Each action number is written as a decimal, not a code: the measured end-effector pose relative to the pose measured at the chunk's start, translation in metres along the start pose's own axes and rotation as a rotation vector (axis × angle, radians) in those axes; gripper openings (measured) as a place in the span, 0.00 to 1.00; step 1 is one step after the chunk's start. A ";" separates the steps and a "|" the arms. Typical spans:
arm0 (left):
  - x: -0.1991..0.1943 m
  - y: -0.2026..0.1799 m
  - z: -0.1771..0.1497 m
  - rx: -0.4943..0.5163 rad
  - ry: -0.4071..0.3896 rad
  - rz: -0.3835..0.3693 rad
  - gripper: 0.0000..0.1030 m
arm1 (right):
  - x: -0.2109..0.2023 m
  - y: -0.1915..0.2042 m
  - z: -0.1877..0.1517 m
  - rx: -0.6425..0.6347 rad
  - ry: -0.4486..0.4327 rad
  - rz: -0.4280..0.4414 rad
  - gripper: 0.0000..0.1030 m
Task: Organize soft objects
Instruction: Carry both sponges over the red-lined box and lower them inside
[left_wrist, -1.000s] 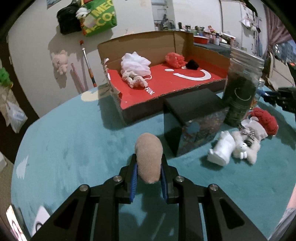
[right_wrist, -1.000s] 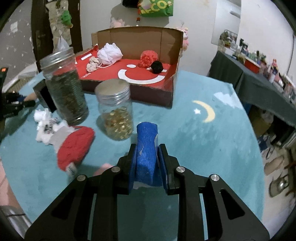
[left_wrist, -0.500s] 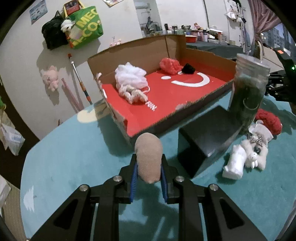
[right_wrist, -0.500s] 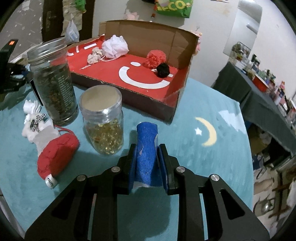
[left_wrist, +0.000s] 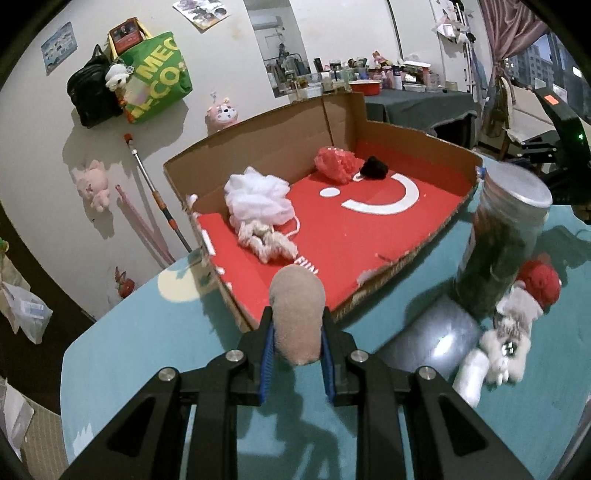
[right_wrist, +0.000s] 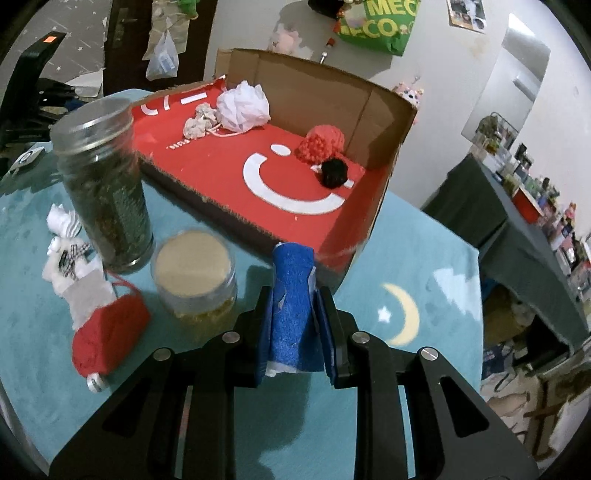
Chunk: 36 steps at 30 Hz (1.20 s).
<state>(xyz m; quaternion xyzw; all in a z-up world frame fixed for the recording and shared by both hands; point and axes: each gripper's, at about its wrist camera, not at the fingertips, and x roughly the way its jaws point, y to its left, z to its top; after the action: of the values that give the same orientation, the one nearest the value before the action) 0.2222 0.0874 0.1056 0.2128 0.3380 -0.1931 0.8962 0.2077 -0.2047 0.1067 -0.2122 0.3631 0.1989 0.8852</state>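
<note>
beige and soft, a small plush lump (left_wrist: 297, 317) sat pinched between the closed fingers of the left gripper (left_wrist: 297, 334), held in the air just short of the near edge of the cardboard box (left_wrist: 266, 151). the right gripper (right_wrist: 295, 325) was clamped on a folded blue sponge cloth (right_wrist: 293, 310), near the box's low front corner. both pieces looked to be mid-carry toward the red floor of the box, so the step in hand read as transport, with the drop not yet made.

inside the box already lay a white mesh puff (left_wrist: 258, 199), a pale knotted rope toy (left_wrist: 266, 240), a red knit ball (left_wrist: 334, 164) and a small black pompom (left_wrist: 375, 168). the next move probably called for lifting each load over the box rim, then letting the fingers part above a bare patch of red, likely the front half where nothing rested.

on the teal tablecloth (right_wrist: 424, 258) stood a tall jar of dark leaves (right_wrist: 103, 184) and a short jar with a tan lid (right_wrist: 194, 273), both close to the box front and beside the right gripper's path; a careless sweep could knock them. a red-and-white stocking (right_wrist: 107, 332) and a small white plush (left_wrist: 506, 339) lay beside the jars, apparently soft things left to collect.
</note>
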 end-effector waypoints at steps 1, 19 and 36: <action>0.003 0.001 0.005 -0.008 0.002 -0.007 0.23 | 0.000 -0.002 0.003 -0.002 -0.005 0.002 0.21; 0.087 0.013 0.047 -0.204 0.280 -0.023 0.24 | 0.055 -0.011 0.083 0.054 0.080 0.025 0.22; 0.126 0.005 0.047 -0.161 0.404 0.053 0.32 | 0.129 -0.012 0.098 0.068 0.291 -0.039 0.22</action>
<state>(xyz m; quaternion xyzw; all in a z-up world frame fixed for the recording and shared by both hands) 0.3369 0.0422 0.0520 0.1836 0.5192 -0.0950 0.8293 0.3529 -0.1379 0.0790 -0.2158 0.4897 0.1364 0.8337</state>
